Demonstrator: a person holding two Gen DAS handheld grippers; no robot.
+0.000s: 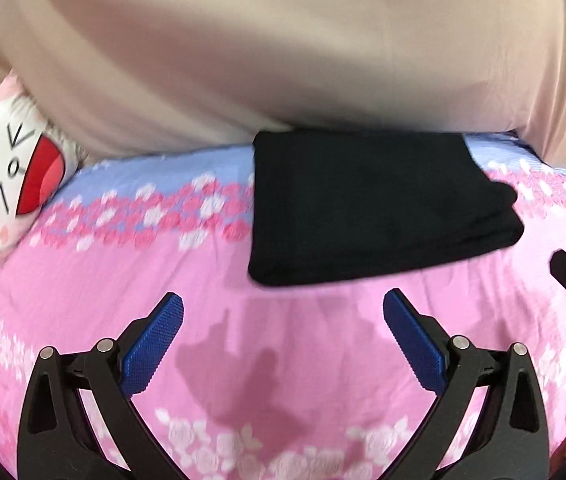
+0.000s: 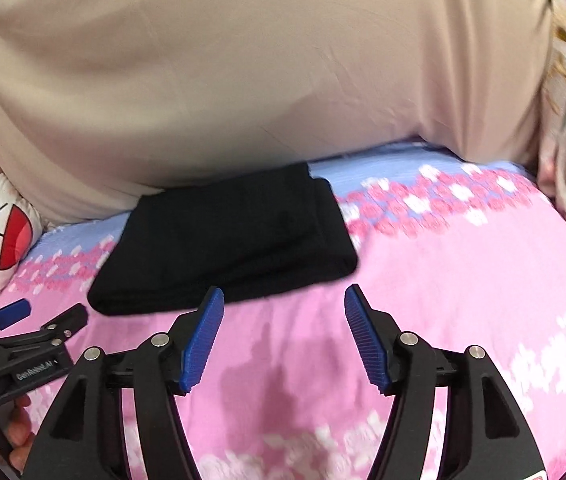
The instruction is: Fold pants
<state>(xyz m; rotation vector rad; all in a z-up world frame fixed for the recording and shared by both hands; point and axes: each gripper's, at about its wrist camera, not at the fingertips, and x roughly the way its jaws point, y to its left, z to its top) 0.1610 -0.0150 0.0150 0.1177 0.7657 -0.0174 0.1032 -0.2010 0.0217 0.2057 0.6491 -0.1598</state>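
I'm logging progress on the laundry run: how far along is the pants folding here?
Done, it seems: the black pants lie as a compact folded rectangle on the pink floral bedspread, at the foot of the beige pillow. In hand: nothing. The left tongs and the right tongs are both open and empty, short of the cloth. Left: at most a tidy of the uneven right edge, if anything.

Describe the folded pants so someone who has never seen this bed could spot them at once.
Start at the bed's pink floral sheet and follow it to its pale blue far edge, under the big beige cushion. There lie the pants, a flat black folded rectangle. They are the only plain dark thing; the cartoon-face pillow to the left is white and red.
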